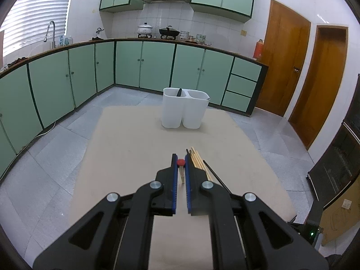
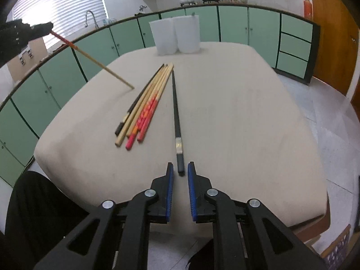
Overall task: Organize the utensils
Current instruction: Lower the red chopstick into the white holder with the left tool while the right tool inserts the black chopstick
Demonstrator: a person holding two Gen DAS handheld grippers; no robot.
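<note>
My left gripper [image 1: 180,160] is shut on a red-topped wooden chopstick [image 1: 181,168], held up off the table; in the right wrist view that chopstick [image 2: 99,64] slants down from the left gripper [image 2: 42,28] with its tip at the cloth. A bundle of several chopsticks [image 2: 146,103] lies on the beige table [image 2: 236,112], also visible in the left wrist view [image 1: 199,160]. A single black chopstick [image 2: 176,121] lies beside it. My right gripper [image 2: 180,168] is open, its jaws either side of the black chopstick's near end. A white two-compartment holder [image 1: 183,108] stands at the far table end, a dark utensil in its left compartment.
Green cabinets [image 1: 144,63] run around the room behind the table. A wooden door [image 1: 285,63] is at the right. The table's edges drop to a grey tiled floor [image 1: 45,168]. The person's dark clothing [image 2: 33,213] is at the near left.
</note>
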